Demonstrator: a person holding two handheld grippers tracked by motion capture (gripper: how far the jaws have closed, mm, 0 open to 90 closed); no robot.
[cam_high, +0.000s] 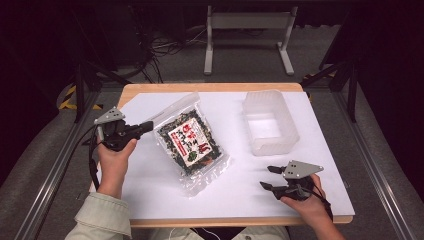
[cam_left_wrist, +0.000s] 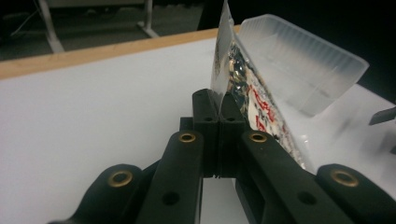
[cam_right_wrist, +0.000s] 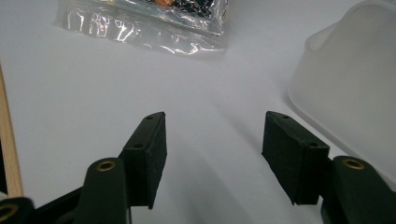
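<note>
A clear plastic bag of dark dried food with a red-and-white label (cam_high: 190, 142) lies across the middle of the white sheet, its left edge lifted. My left gripper (cam_high: 149, 126) is shut on that edge; in the left gripper view the jaws meet at my left gripper (cam_left_wrist: 218, 100) and the bag (cam_left_wrist: 243, 88) rises tilted from them. My right gripper (cam_high: 267, 177) hovers low over the front right of the sheet, open with nothing between its fingers. In the right gripper view my right gripper (cam_right_wrist: 212, 135) points across bare sheet toward the bag's clear end (cam_right_wrist: 140, 28).
A translucent plastic tub (cam_high: 270, 121) stands on the sheet at the back right, also the tub (cam_left_wrist: 299, 60) and the tub (cam_right_wrist: 350, 88) close by each gripper's outlook. The white sheet (cam_high: 150, 185) covers a wooden table (cam_high: 210, 87). A metal stand (cam_high: 247, 35) is on the floor beyond.
</note>
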